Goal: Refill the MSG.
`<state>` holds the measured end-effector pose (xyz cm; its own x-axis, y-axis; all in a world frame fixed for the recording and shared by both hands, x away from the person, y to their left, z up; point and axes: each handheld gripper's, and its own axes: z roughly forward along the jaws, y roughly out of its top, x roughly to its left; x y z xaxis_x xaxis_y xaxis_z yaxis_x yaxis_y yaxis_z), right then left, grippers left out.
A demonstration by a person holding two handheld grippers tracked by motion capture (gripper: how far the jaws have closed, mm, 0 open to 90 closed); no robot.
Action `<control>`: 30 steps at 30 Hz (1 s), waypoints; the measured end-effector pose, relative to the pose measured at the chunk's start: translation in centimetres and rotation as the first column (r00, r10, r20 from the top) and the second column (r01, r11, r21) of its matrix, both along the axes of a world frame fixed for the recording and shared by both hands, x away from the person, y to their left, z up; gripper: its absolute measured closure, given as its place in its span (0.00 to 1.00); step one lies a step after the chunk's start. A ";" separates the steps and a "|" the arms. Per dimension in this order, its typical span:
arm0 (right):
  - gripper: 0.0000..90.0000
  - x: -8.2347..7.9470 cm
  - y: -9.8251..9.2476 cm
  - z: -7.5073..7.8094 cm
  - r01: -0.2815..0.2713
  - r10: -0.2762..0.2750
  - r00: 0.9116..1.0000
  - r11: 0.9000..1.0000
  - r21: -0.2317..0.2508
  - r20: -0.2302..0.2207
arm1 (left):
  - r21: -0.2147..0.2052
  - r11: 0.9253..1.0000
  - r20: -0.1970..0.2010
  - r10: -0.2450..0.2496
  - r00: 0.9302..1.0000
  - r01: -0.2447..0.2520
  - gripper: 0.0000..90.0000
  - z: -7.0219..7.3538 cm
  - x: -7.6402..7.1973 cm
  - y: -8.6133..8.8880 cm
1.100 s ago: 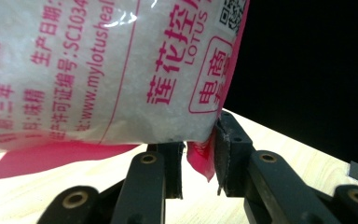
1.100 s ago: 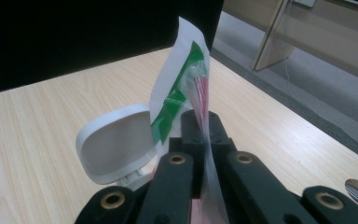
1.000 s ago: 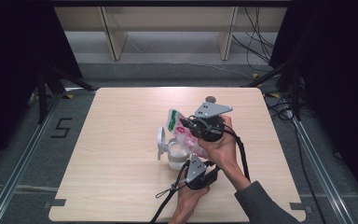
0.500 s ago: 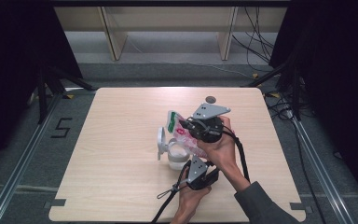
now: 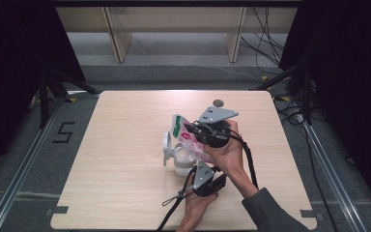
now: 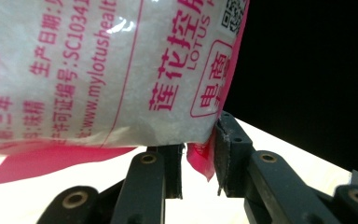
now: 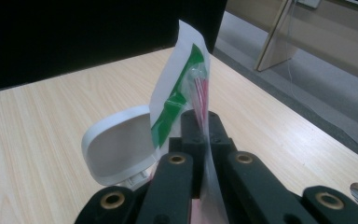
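White flip lid (image 5: 166, 145) stands open at left of the container (image 5: 182, 163), mid table (image 5: 111, 183). Left gripper (image 5: 200, 166) just right of it, jaws narrow, pinching the pink lower corner of the bag (image 5: 186, 137) of white granules. Right gripper (image 5: 198, 130) farther back, clamped tight on the bag's upper edge, bag tilted over the container

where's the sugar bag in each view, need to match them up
High view: the bag sits mid-table, tilted over the white jar.
Left gripper view: the bag fills the upper left, its pink corner between the jaws.
Right gripper view: its green-and-white edge rises at centre, pinched by the jaws.
Shared landmark: the table.
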<state>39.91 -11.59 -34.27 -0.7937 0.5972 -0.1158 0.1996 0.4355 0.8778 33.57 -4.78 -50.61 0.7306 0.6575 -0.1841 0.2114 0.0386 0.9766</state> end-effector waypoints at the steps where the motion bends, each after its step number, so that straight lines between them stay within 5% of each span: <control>1: 1.00 0.0 0.1 0.0 -0.002 0.002 1.000 1.000 -0.007 0.000 | -0.006 1.000 0.004 0.000 1.000 0.000 0.82 -0.1 0.0 0.0; 26: 1.00 -0.1 0.4 0.0 0.012 -0.012 1.000 1.000 0.002 -0.006 | -0.023 1.000 0.007 0.001 1.000 -0.001 0.82 0.1 0.0 -0.1; 30: 1.00 0.0 0.2 0.1 0.003 -0.004 1.000 1.000 0.007 0.012 | 0.005 1.000 -0.001 0.002 1.000 -0.002 0.82 0.3 0.0 0.1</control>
<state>39.93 -11.42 -34.15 -0.7902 0.6007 -0.1211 0.1908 0.4289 0.8830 33.52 -4.69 -50.33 0.7293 0.6597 -0.1817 0.2127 0.0339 0.9765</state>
